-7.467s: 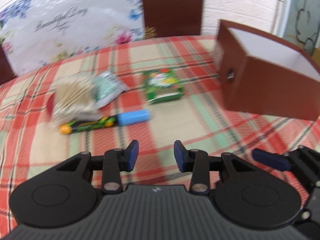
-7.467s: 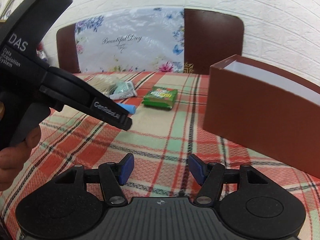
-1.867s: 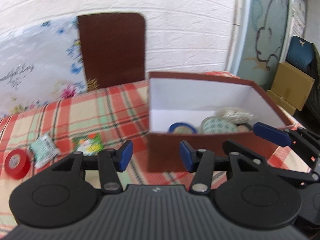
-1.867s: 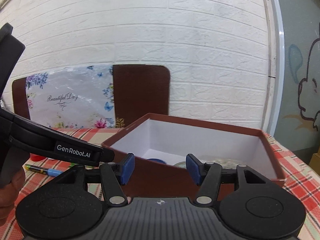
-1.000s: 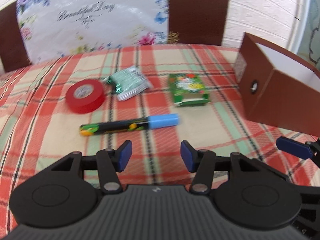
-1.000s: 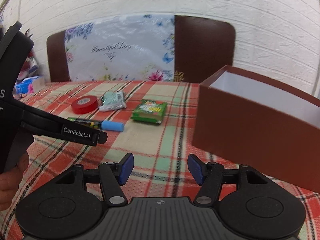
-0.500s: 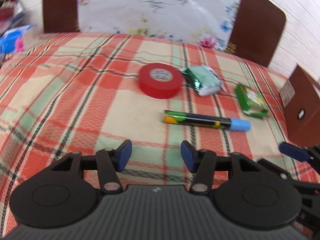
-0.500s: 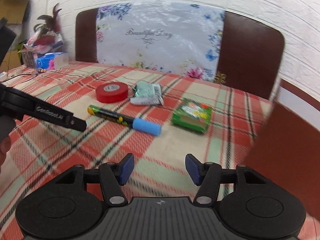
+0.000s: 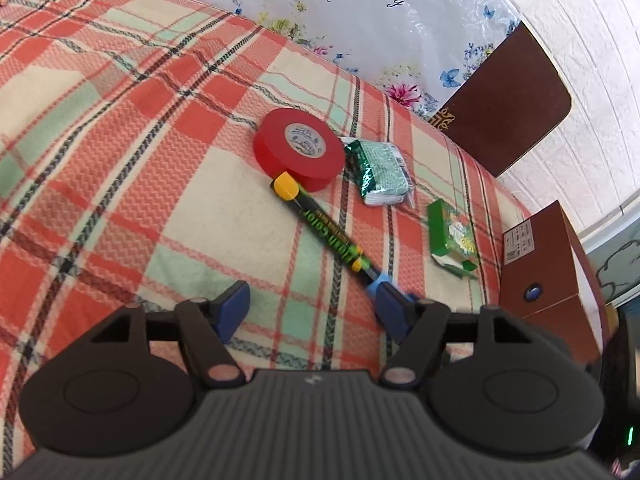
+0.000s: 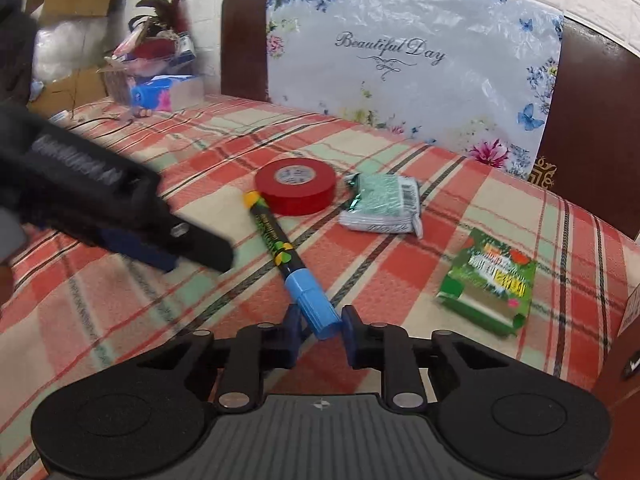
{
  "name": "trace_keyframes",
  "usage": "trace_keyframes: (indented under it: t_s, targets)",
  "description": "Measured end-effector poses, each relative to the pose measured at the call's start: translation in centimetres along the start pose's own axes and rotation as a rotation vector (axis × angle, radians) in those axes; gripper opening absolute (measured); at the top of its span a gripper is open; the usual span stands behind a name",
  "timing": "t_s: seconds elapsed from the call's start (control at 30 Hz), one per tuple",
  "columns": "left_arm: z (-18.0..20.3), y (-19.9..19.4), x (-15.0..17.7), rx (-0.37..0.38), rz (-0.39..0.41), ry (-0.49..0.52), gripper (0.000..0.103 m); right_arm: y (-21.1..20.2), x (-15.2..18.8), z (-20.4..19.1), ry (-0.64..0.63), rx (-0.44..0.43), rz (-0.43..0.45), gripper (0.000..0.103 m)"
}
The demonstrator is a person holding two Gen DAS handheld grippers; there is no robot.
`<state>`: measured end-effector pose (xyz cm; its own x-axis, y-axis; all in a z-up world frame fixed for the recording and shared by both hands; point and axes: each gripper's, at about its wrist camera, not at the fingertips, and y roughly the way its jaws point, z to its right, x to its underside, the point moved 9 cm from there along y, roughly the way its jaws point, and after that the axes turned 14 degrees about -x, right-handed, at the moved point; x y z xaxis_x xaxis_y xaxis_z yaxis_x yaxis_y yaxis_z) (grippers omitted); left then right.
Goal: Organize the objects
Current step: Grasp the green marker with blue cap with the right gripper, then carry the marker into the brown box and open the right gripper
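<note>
Marker (image 10: 295, 262) flat on plaid cloth (image 9: 120, 128), yellow end touching red tape roll (image 10: 296, 185) at 11 o'clock; right gripper (image 10: 318, 330) closing around blue cap (contact unclear); left gripper (image 9: 312, 312) opening, empty; brown box (image 9: 548, 264) at 3 o'clock.

- Both views are bright and evenly lit, colours saturated.
- Glare whitens the plastic-covered floral sheet (image 10: 412, 64).
- Soft shadows lie close under the red tape roll (image 9: 299, 149).
- Fisheye bends the checked cloth (image 9: 120, 128); the corners go dark.
- Motion blur smears the left gripper (image 10: 132, 220) in the right wrist view.
</note>
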<state>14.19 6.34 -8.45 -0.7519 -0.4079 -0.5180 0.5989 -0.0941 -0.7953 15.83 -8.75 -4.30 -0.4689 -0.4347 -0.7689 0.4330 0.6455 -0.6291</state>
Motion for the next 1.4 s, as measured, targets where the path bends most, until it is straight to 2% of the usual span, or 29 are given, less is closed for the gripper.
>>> trace_keyframes:
  t_s: [0.1,0.17,0.23,0.27,0.33,0.5,0.6,0.7,0.87,1.03,1.2,1.4]
  targets:
    - [0.3,0.3,-0.3,0.0,0.005,0.0,0.074,-0.7,0.7,-1.5,0.077,-0.054,0.025,0.016]
    - [0.5,0.4,-0.3,-0.004,0.011,0.004,0.069,-1.2,1.0,-2.2,0.18,-0.118,0.058,0.015]
    - [0.7,0.6,-0.3,0.007,0.001,0.019,0.038,-1.8,1.3,-2.7,0.284,-0.191,0.088,0.014]
    - [0.7,0.8,-0.1,0.021,-0.016,0.017,0.032,-2.0,1.4,-3.2,0.307,-0.221,0.097,0.014]
    - [0.7,0.8,0.1,0.034,-0.028,0.008,0.028,-2.5,1.5,-3.8,0.319,-0.24,0.107,0.015]
    - [2.2,-0.5,0.0,0.076,-0.016,0.01,0.024,-3.5,1.5,-3.9,0.298,-0.214,0.123,0.015]
    - [4.6,-2.1,-0.9,0.116,0.016,0.042,0.022,-5.4,1.0,-3.4,0.28,-0.178,0.176,0.015]
    - [8.8,-4.0,-2.0,0.173,0.051,0.102,0.02,-7.9,0.2,-1.9,0.268,-0.108,0.249,0.015]
    - [17.7,-6.2,-2.3,0.254,0.113,0.268,0.019,-13.5,-0.6,1.9,0.293,0.067,0.383,0.015]
    - [26.1,-6.3,-0.7,0.317,0.122,0.421,0.019,-18.7,0.5,6.1,0.334,0.24,0.476,0.015]
    - [31.7,-4.0,1.1,0.306,0.092,0.539,0.019,-21.3,2.6,11.0,0.458,0.305,0.507,0.016]
    - [34.4,-0.5,1.6,0.238,0.072,0.611,0.02,-20.7,3.4,15.2,0.535,0.287,0.499,0.019]
